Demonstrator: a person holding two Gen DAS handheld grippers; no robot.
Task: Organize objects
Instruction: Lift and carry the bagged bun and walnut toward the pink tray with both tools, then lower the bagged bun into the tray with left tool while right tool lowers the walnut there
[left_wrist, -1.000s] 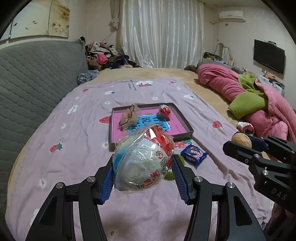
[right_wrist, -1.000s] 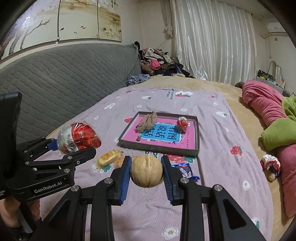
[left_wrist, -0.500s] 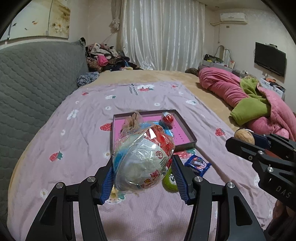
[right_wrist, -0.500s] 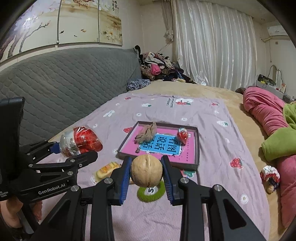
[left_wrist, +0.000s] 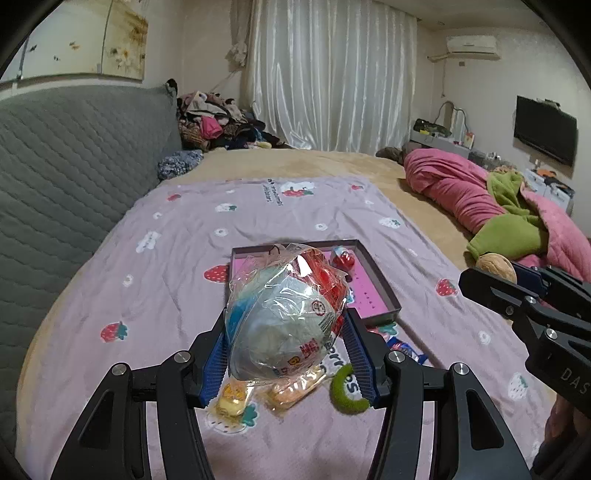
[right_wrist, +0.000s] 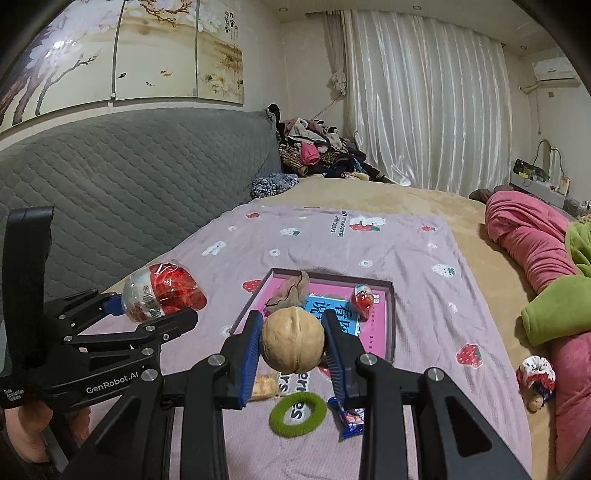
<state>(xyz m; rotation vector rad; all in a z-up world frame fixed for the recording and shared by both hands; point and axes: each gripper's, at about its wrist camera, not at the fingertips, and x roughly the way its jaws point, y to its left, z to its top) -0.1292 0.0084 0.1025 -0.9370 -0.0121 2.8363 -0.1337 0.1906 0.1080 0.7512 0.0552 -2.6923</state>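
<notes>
- Both grippers have lifted and pulled back from the tray (right_wrist: 388, 325) since a second ago; green ring and more snacks now show on the sheet below them
- Left gripper (left_wrist: 286, 345) about half open, pads clamped on a wrapped bag (left_wrist: 284, 321) with red and white contents, held in the air above the sheet (left_wrist: 177, 266)
- Right gripper (right_wrist: 291, 345) narrow, pads pinching a walnut (right_wrist: 293, 340), also off the sheet
- Tray lies on the sheet ahead of both grippers, holds a brown crumpled piece (right_wrist: 291, 291) and a red wrapped candy (right_wrist: 362, 300)
- Green ring (right_wrist: 297, 413) on the sheet just under the right gripper, blue packet (right_wrist: 349, 419) beside it, yellow snack (right_wrist: 266, 386) to its left
- Pink quilt (right_wrist: 532, 240) at far right, well apart
</notes>
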